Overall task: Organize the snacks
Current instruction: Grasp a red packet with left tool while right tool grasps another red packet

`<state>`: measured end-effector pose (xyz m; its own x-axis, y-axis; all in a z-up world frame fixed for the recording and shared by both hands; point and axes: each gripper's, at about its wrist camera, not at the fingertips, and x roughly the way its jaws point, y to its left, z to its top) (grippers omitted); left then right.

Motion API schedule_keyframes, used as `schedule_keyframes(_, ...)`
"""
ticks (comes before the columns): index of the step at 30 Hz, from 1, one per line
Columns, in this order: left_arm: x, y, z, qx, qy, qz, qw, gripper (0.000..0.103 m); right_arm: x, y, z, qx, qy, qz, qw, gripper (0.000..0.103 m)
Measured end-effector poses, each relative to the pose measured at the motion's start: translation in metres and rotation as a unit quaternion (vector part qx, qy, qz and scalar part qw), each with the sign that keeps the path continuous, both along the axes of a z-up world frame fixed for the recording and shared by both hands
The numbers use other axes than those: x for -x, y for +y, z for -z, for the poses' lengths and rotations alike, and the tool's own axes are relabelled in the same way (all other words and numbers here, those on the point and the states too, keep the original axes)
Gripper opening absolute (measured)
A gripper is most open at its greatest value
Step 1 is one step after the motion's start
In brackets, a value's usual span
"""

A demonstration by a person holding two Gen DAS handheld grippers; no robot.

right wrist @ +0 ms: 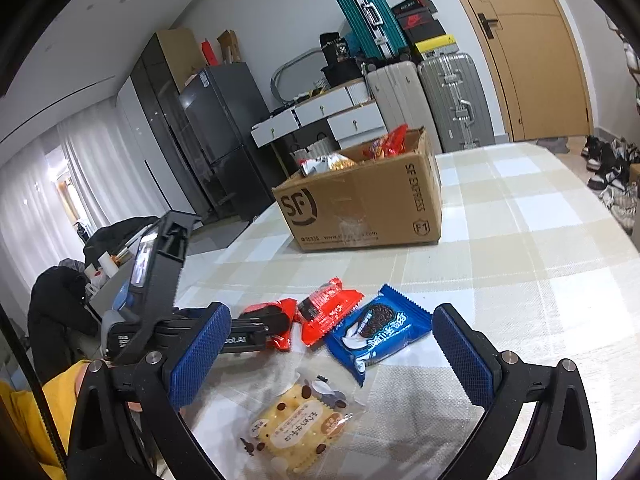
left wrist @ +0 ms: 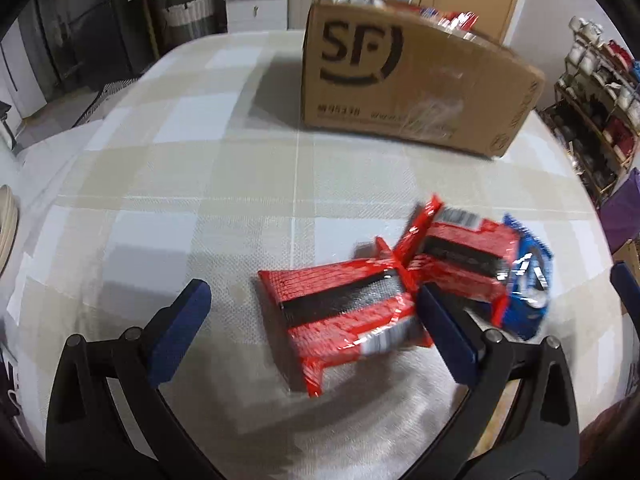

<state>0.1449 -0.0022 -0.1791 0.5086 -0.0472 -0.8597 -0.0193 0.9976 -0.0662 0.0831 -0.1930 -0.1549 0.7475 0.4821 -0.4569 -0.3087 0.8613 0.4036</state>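
While claws gape, snack packets (right wrist: pixel 340 320) near box (right wrist: pixel 360 208).

In the left wrist view, the brown cardboard box (left wrist: pixel 408 80) sits on the checked tablecloth (left wrist: pixel 192 184) in the upper centre of the frame, with snack packets showing over its top edge. Lower right of centre, well apart from the box, lie two red foil snack packets: the nearer red packet (left wrist: pixel 340 312) and the farther red packet (left wrist: pixel 456 264) up and right of it, their ends overlapping. The blue cookie packet (left wrist: pixel 528 292) lies touching the farther one at its right. In the right wrist view, the clear-wrapped chocolate-chip biscuit packet (right wrist: pixel 296 428) lies at lower centre, nearer the camera than the blue one.
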Motion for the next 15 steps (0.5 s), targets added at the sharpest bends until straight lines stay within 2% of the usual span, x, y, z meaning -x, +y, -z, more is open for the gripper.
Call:
schedule_keyframes(2, -0.004, 0.003, 0.005, 0.012, 0.001, -0.003, 0.9999, 0.103, -0.004, -0.001, 0.005, -0.002, 0.006, 0.000, 1.000, 0.102)
schedule_keyframes(4, -0.005, 0.005, 0.005, 0.016, -0.005, -0.004, 0.9999, 0.096, -0.007, -0.002, 0.010, -0.007, 0.017, 0.000, 1.000, 0.102)
schedule_keyframes(5, -0.005, 0.006, 0.005, 0.017, -0.008, -0.004, 0.9998, 0.091, -0.010, -0.002, 0.012, -0.009, 0.023, 0.000, 1.000, 0.102)
schedule_keyframes(9, -0.001, 0.008, 0.000, 0.027, -0.024, 0.015, 0.9992, 0.056, -0.015, 0.001, 0.016, -0.004, 0.036, -0.004, 0.999, 0.102)
schedule_keyframes(10, 0.000, 0.009, -0.001, 0.030, -0.026, 0.021, 0.9990, 0.051, -0.016, 0.003, 0.016, 0.003, 0.037, -0.004, 0.999, 0.102)
schedule_keyframes(15, 0.007, 0.021, -0.002, 0.065, -0.034, 0.043, 0.9964, 0.048, -0.029, 0.018, 0.008, 0.042, 0.043, -0.026, 0.998, 0.102)
